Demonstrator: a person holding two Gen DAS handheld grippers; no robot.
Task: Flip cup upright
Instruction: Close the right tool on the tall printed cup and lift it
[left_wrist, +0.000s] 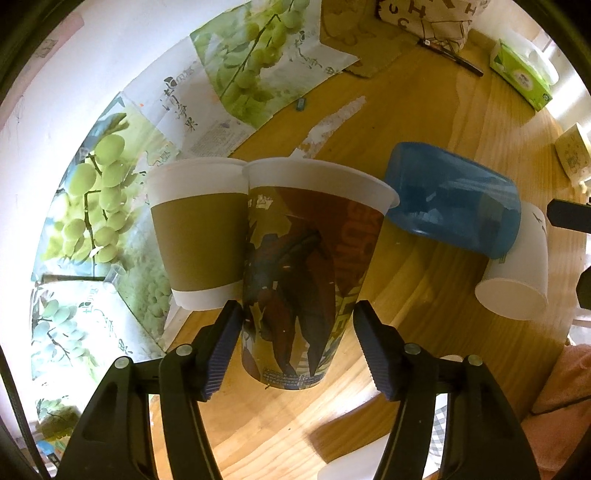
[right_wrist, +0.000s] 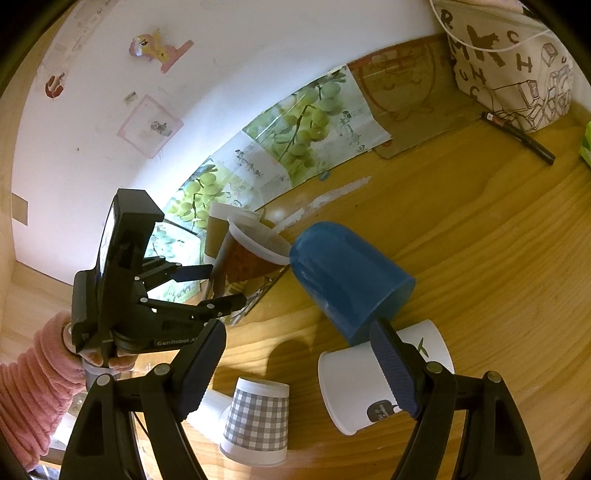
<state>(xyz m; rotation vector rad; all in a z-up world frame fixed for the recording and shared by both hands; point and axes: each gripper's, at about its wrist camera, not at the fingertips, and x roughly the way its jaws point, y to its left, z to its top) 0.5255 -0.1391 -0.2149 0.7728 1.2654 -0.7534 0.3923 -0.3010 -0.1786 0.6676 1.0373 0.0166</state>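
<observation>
Left gripper (left_wrist: 297, 343): held level, jaws parted either side of the printed cup (left_wrist: 310, 273), left pad touching it, right pad apart. Right gripper (right_wrist: 297, 365): angled down over the table (right_wrist: 498, 258), jaws wide apart, nothing grasped.

Cups, six counted: brown-sleeved cup (left_wrist: 199, 236), upright; printed cup, upright, rim uppermost, touching the sleeved one; checked cup (right_wrist: 258, 421) and another white one beside it; blue cup (right_wrist: 347, 277), tipped over; white cup (right_wrist: 369, 384), on its side.
</observation>
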